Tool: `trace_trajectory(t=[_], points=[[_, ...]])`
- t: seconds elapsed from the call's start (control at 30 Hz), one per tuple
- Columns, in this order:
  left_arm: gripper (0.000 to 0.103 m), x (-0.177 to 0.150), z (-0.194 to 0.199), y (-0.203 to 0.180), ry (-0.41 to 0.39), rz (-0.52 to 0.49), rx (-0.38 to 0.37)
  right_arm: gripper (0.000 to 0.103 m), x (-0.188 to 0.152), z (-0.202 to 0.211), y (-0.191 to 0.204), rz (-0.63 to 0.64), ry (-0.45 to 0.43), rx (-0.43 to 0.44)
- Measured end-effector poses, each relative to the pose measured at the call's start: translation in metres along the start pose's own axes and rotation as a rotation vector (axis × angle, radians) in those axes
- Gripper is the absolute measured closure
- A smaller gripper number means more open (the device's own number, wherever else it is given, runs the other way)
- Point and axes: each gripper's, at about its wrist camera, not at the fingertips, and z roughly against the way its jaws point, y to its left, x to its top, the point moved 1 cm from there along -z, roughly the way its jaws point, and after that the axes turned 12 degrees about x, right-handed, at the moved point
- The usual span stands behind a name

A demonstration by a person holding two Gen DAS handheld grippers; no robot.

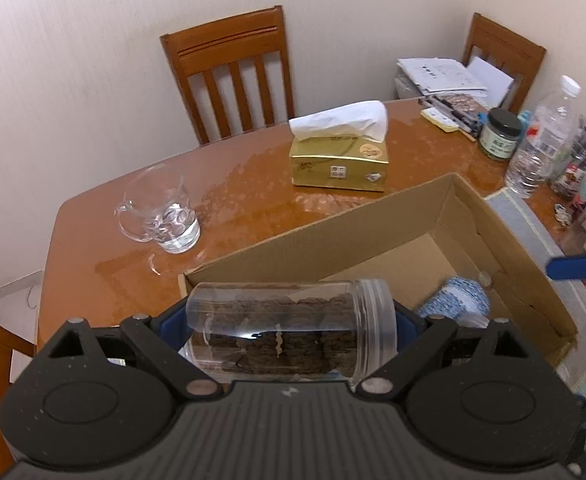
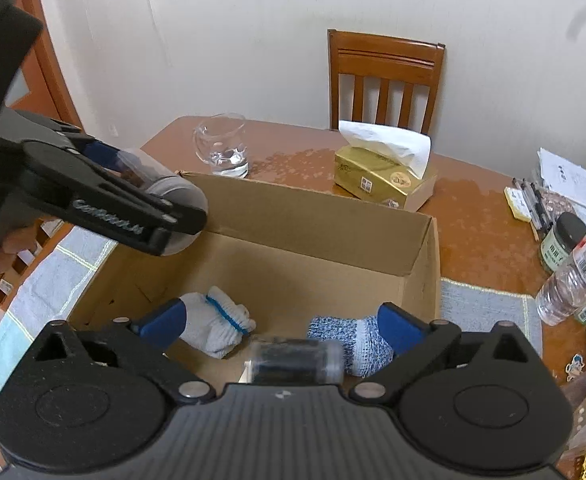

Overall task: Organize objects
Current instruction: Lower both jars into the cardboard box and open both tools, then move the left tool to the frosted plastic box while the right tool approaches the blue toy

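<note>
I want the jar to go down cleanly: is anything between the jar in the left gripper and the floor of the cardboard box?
Nothing visible blocks it. The left gripper holds the jar sideways above the cardboard box, whose top is open. A white glove, a blue-speckled glove and a small jar lie on the floor; bare cardboard remains beyond them.

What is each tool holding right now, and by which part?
The left tool holds a clear jar lying sideways, clamped end to end, base and lid. The right tool is open and holds nothing, above the cardboard box.
</note>
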Motion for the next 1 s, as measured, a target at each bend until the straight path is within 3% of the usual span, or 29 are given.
trace_trajectory(t=[0.27,0.5,1.0], points=[[0.003,0.003,-0.012,0.003,0.008,0.053,0.024,0.0,-0.006,-0.002,-0.01,-0.028,0.018,-0.025],[0.003,-0.009,0.004,-0.001,-0.004,0.017,0.031,0.0,-0.013,0.0,-0.009,-0.019,0.027,-0.043],[0.003,-0.063,0.045,-0.002,-0.006,0.02,0.02,0.0,-0.053,0.01,0.009,-0.048,0.066,-0.058]])
